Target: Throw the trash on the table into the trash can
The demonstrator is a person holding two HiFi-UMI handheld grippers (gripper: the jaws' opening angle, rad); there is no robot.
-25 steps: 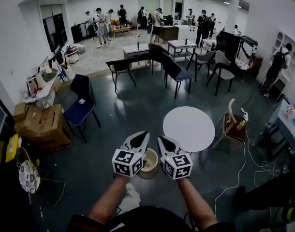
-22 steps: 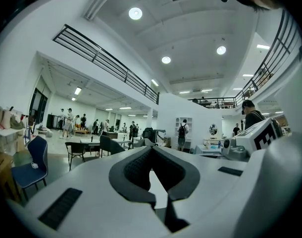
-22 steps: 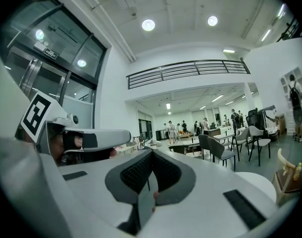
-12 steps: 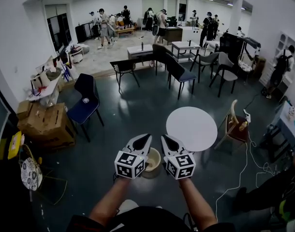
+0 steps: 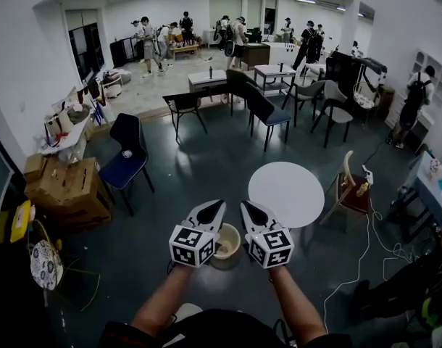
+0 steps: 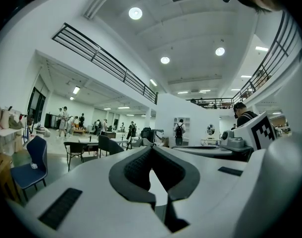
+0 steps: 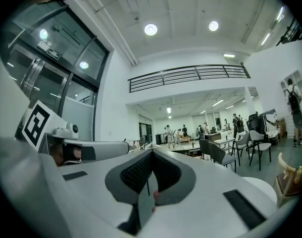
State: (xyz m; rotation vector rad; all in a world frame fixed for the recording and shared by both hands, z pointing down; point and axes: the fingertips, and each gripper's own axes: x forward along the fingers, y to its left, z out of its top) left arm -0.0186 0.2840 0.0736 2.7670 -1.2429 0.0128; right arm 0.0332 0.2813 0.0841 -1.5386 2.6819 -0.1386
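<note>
I hold the left gripper [image 5: 219, 204] and right gripper [image 5: 244, 206] above the trash can [image 5: 228, 243], jaws closed, nothing held; the desk [image 5: 288, 194] looks bare.

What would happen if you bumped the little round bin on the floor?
The bin looks small and thin-walled, so it's probably light and would slide on the smooth floor. Its wide mouth suggests a squat shape, so tipping seems less likely.
</note>
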